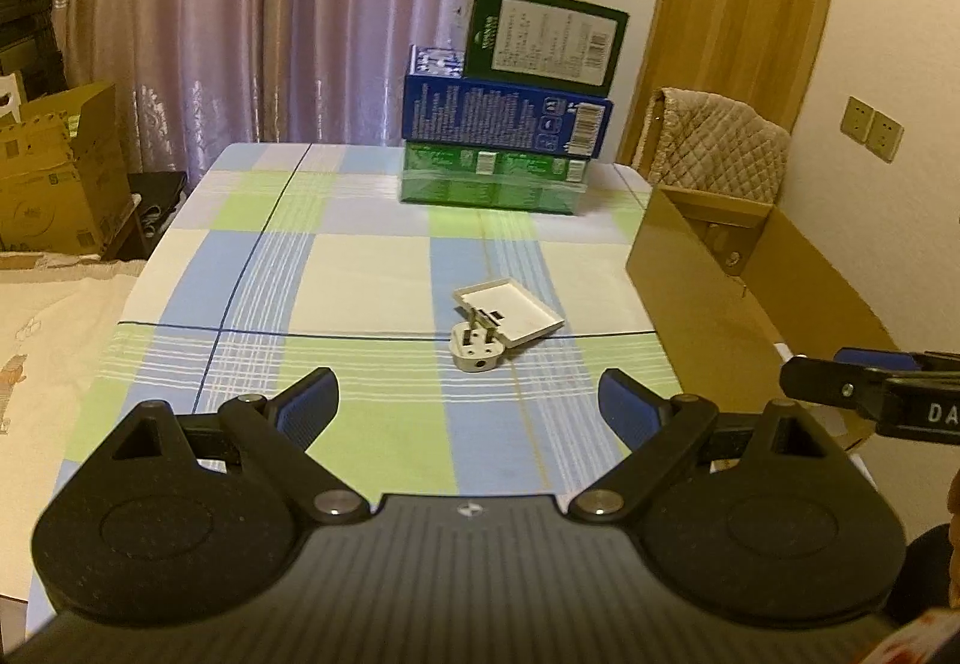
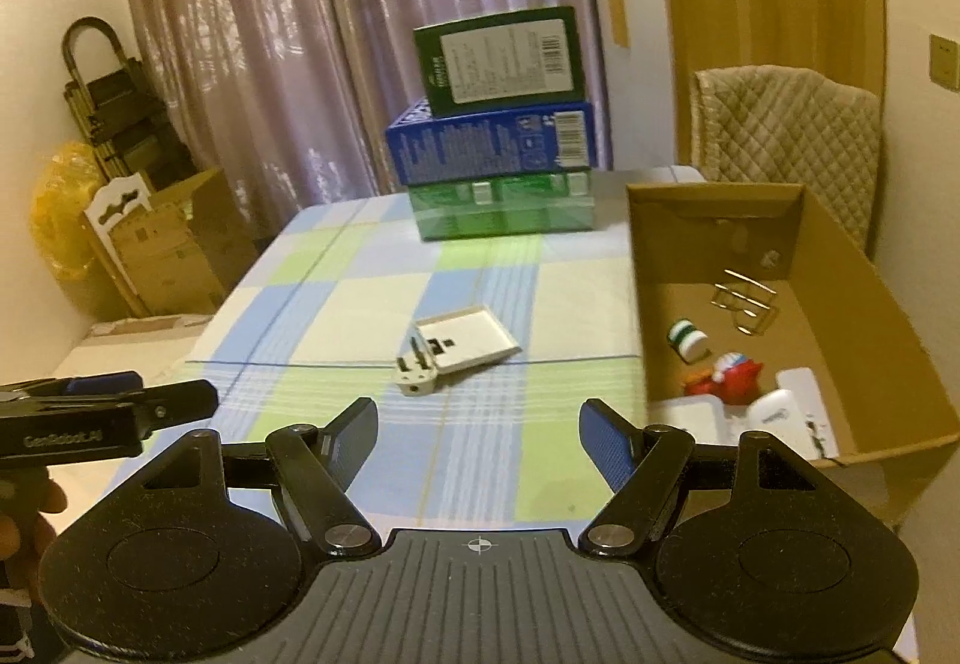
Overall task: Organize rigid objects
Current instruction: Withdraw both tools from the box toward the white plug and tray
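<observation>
Plug adapter and white plate are left touching on the tablecloth, near the cardboard box; left gripper and right gripper are held open, empty, probably for collection.

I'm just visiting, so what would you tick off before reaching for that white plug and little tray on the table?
1. Left claw open, nothing in it: ok.
2. Right claw open, nothing in it: ok.
3. White plug in plain view, path clear: ok.
4. Plug free of the white tray: not ok, its prongs rest on the tray's edge.
5. Cardboard box has room: ok, bare floor shows.
6. Stacked boxes out of the way: ok, far behind.
</observation>
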A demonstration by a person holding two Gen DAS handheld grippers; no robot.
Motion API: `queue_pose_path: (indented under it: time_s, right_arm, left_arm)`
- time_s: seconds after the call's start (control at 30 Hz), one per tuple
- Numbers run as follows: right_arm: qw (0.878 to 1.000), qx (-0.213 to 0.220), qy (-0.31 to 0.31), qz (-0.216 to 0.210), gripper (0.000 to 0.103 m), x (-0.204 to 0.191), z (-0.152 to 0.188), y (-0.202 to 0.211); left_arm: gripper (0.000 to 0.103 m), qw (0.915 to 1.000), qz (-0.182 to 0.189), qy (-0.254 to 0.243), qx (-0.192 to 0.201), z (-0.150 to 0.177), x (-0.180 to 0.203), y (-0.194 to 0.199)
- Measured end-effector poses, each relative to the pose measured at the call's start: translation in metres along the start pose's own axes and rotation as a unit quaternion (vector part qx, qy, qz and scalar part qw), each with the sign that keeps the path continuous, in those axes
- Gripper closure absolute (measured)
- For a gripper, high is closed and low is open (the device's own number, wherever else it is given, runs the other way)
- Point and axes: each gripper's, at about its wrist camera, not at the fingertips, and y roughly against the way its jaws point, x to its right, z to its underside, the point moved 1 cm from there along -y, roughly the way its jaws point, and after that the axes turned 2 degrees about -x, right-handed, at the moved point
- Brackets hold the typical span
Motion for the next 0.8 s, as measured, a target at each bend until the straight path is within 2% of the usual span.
queue_pose_path:
  time_s: [0.43,0.67,0.8]
  right_arm:
    - [0.999,-0.023,0.021,-0.021,0.032,-0.015,0.01,-0.073]
    - [0.999,-0.044,0.014,-0.03,0.032,-0.006,0.011,-0.129]
    - [0.998,-0.052,0.017,-0.018,0.032,0.003,0.01,-0.159]
  left_arm:
    - [0.012,0.9995,-0.013,-0.018,-0.024,-0.001,-0.033,-0.067]
    - [0.012,0.9987,0.013,-0.036,-0.033,0.001,-0.042,-0.122]
    - [0.012,0.9975,0.022,-0.051,-0.043,0.004,-0.042,-0.157]
